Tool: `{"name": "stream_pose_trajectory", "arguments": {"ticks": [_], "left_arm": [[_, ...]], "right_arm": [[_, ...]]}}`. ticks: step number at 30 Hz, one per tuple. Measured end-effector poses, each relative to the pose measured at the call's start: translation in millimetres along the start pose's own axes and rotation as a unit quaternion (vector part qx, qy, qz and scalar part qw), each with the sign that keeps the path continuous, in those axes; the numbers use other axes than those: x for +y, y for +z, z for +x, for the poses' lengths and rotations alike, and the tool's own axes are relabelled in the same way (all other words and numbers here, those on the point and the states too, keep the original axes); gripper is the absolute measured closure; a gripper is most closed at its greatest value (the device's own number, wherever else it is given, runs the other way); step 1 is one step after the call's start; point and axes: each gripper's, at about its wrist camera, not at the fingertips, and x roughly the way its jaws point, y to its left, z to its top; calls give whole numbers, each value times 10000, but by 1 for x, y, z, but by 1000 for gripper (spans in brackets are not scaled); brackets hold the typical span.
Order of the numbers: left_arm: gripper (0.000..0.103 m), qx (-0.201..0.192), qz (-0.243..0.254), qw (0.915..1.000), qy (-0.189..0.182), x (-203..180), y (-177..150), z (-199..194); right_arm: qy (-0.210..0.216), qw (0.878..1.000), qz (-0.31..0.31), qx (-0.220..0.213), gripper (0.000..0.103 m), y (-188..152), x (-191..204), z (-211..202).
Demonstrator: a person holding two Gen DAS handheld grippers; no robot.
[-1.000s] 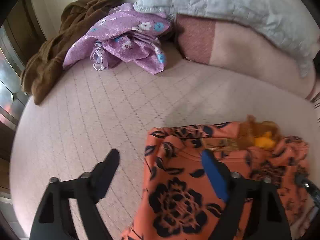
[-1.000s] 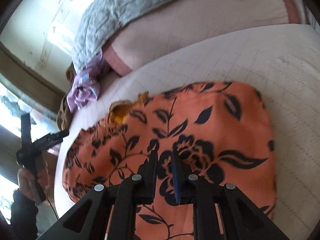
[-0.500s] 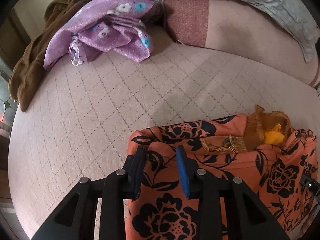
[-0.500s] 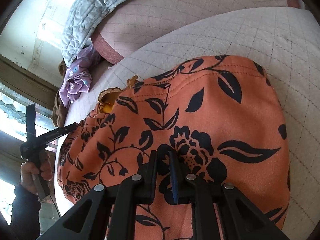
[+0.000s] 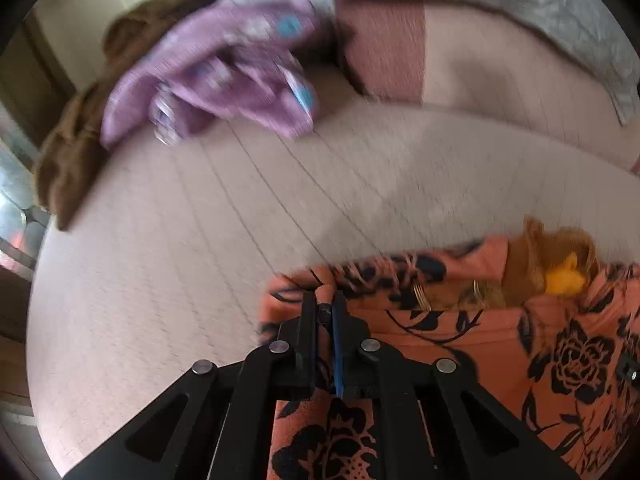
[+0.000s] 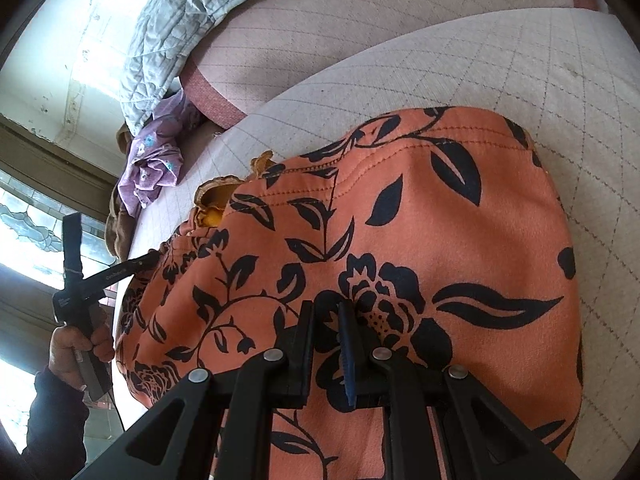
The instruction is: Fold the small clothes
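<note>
Pale quilted bed cover (image 5: 168,264) with diamond stitching, a pink bolster (image 5: 460,68) and grey quilt (image 6: 172,28) at its far edge, a crumpled purple floral garment (image 5: 224,76) and brown cloth (image 5: 68,160) in the far corner. On the near part we find the orange garment with black flowers (image 6: 420,216), spread flat, a yellow lining showing at its opening. We record the left gripper (image 5: 324,300) pinched tight on that garment's edge, and the right gripper (image 6: 326,312) nearly closed, its jaws nipping a fold of the same cloth.
</note>
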Motion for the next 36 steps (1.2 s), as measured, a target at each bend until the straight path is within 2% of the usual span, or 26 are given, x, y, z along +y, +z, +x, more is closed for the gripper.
{"name": "stream_pose_trajectory", "arguments": {"ticks": [3, 5, 9, 11, 13, 15, 17, 19, 22, 25, 26, 27, 30, 31, 32, 33, 34, 35, 36], "left_arm": [[97, -451, -171, 9988, 9, 16, 10, -29], [97, -662, -154, 9975, 186, 26, 16, -41], [96, -511, -305, 9970, 498, 39, 19, -19], [92, -326, -189, 9962, 789, 33, 10, 1], [92, -139, -261, 9959, 857, 28, -5, 11], [86, -252, -481, 9956, 758, 33, -14, 2], [64, -489, -732, 9931, 773, 46, -18, -17], [55, -942, -1007, 9862, 920, 64, -25, -50], [54, -1399, -1012, 9826, 679, 70, -41, -88], [46, -1355, -646, 9886, 93, 48, -77, -105], [42, -1345, -499, 9897, -9, 40, -90, -104], [41, -1310, -276, 9910, -38, 29, -104, -100], [41, -1073, 37, 9936, 344, 10, -133, -69], [35, -801, 52, 9957, 463, 11, -140, -47], [27, -622, -74, 9974, 366, 19, -146, -28], [21, -827, -278, 9957, 308, 26, -149, -30], [18, -863, -465, 9948, 293, 33, -149, -32], [18, -634, -590, 9961, 174, 37, -144, -33], [18, -564, -676, 9961, 110, 40, -141, -34]], "right_arm": [[-8, 10000, 11, -21, 88, -1, 1, 0], [18, 10000, 27, -25, 88, -1, 0, 0], [43, 10000, 73, -44, 88, -1, -2, 2], [70, 9999, 96, -66, 88, -1, -2, 4], [124, 9998, 111, -71, 88, -1, -4, 3], [158, 9998, 120, -50, 88, 0, -4, 2], [211, 9997, 127, -44, 87, 0, -2, -3], [265, 9996, 25, -122, 86, 0, 4, -10], [514, 9981, -161, -289, 85, -4, 20, -22], [929, 9948, -334, -260, 66, -16, 43, -27], [1013, 9936, -431, -242, 43, -22, 53, -27], [1052, 9929, -501, -238, 31, -28, 60, -26], [884, 9925, -813, -243, 34, -50, 81, -18], [726, 9929, -919, -208, 35, -57, 86, -13], [440, 9939, -999, -179, 46, -64, 89, -5], [98, 9940, -1086, -121, 59, -69, 88, 3], [-138, 9932, -1155, -21, 64, -73, 86, 11], [-253, 9930, -1157, -16, 70, -75, 83, 15], [-228, 9938, -1083, -97, 70, -76, 80, 11]]}}
